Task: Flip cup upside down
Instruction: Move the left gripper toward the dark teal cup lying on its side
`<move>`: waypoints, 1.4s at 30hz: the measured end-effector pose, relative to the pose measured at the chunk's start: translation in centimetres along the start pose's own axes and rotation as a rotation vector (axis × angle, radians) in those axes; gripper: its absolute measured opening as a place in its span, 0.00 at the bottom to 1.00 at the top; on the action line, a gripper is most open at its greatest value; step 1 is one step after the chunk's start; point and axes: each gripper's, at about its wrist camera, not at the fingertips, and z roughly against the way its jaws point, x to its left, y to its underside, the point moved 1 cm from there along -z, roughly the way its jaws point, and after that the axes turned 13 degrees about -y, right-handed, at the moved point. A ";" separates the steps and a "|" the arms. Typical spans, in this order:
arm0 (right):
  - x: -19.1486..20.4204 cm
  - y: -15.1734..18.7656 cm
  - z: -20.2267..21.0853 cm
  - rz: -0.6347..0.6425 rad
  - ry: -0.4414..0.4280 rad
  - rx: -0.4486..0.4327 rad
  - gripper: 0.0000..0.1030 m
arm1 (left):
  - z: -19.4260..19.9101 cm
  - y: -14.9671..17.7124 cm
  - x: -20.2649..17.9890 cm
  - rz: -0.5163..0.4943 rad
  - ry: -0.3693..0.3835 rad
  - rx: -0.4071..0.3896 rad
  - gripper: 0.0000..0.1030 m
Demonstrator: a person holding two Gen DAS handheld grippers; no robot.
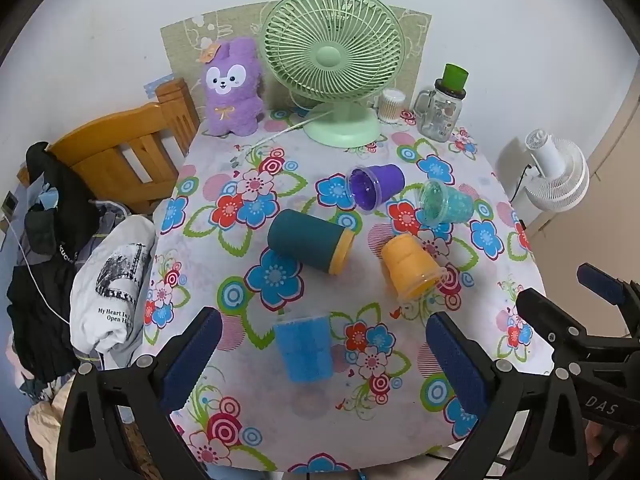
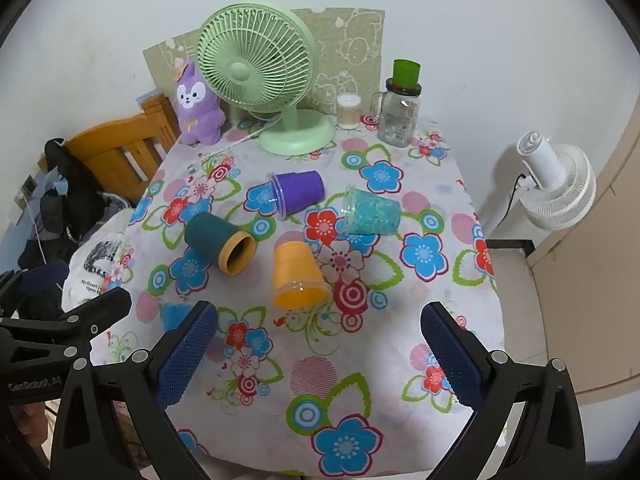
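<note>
Several cups lie on their sides on the flowered tablecloth: a blue cup nearest, an orange cup, a dark teal cup with an orange rim, a purple cup and a clear teal cup. My left gripper is open, its pads on either side of the blue cup, apart from it. My right gripper is open and empty, below the orange cup. The blue cup is half hidden behind the right gripper's left finger.
A green desk fan, a purple plush toy, a jar of cotton swabs and a glass mug with a green cup on top stand at the back. A wooden chair with clothes is at the left, a white fan at the right.
</note>
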 end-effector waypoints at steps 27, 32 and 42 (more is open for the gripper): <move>2.1 -3.3 -3.1 0.047 0.015 0.012 1.00 | -4.2 -3.5 2.0 -0.121 0.081 0.001 1.00; 1.4 -4.9 -4.9 0.075 0.016 0.009 1.00 | -6.2 -4.3 1.7 -0.125 0.050 0.031 1.00; 0.0 -7.3 -10.7 0.125 -0.036 0.093 0.99 | -12.2 -5.6 -0.3 -0.136 0.049 0.110 1.00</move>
